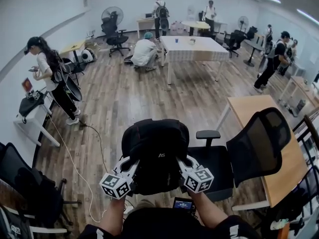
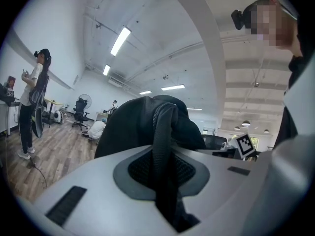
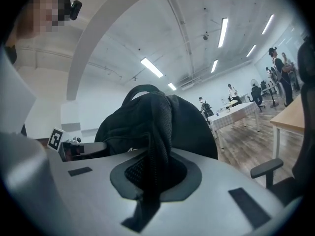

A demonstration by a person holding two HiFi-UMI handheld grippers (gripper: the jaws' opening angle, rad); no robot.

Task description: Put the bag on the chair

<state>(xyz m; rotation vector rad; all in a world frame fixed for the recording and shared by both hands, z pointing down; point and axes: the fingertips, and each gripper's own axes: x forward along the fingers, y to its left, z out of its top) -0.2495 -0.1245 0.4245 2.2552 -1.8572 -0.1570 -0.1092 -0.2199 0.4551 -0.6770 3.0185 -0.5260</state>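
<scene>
The black office chair (image 1: 215, 166) stood just beyond and to the right of the right tongs (image 1: 186, 164), its seat bare where visible, seemingly ready for the load. The black bag (image 1: 154, 151) hung between both tongs, not yet on the chair, probably gripped from two sides to keep it level. The left tongs (image 1: 128, 166) stood narrow, pinching a webbing strap (image 2: 165, 146). The right tongs clamped tighter on a second strap (image 3: 156, 146).

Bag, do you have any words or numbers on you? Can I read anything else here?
"AS": white letters on the bag, seen in the head view.
Right gripper view: the same print is half hidden and can't be read.
Everything else is too small or blurred to read.
</scene>
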